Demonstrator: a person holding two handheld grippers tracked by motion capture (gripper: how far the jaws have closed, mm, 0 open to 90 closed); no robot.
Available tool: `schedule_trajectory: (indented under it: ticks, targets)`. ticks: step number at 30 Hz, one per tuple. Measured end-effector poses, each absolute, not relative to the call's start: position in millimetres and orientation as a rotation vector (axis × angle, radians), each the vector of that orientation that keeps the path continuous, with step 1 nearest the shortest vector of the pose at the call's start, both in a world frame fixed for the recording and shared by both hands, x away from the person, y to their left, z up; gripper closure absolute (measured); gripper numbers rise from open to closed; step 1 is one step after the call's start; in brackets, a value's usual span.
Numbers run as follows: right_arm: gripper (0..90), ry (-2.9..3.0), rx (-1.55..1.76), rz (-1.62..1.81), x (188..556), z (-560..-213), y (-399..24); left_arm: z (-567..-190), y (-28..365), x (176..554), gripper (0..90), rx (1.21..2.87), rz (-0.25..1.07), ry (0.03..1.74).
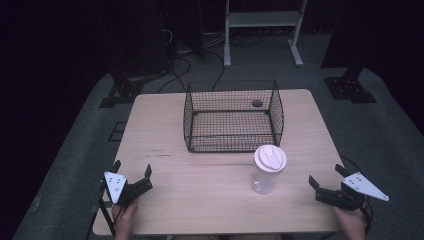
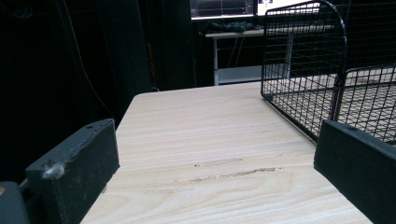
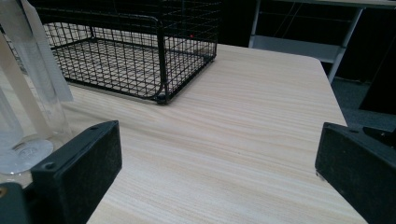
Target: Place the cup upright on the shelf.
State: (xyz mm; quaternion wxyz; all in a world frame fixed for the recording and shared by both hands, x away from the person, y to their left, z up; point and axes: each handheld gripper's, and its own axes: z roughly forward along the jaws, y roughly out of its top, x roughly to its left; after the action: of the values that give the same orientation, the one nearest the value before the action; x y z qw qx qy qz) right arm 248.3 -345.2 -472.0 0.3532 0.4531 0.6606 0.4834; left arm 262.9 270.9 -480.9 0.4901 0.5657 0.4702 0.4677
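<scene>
A clear plastic cup with a white lid stands upright on the wooden table, just in front of a black wire basket. In the right gripper view the cup rises at the far left beside the basket. My left gripper rests open near the table's front left corner, nothing between its jaws. My right gripper is open near the front right edge, to the right of the cup and apart from it. The left gripper view has the basket ahead at the right.
The basket has a small dark round thing at its far right. Beyond the table are a white metal stand, dark stand bases and cables on the grey floor. Bare tabletop lies between the two grippers.
</scene>
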Motion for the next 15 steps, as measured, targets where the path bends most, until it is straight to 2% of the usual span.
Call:
schedule_trajectory:
  ticks: [15]
  targets:
    - [0.0, 1.735, 1.119, 1.293, 237.0, -458.6, -332.0, -481.2, 270.8, 262.7, 0.0, 1.371, 1.135, 1.131]
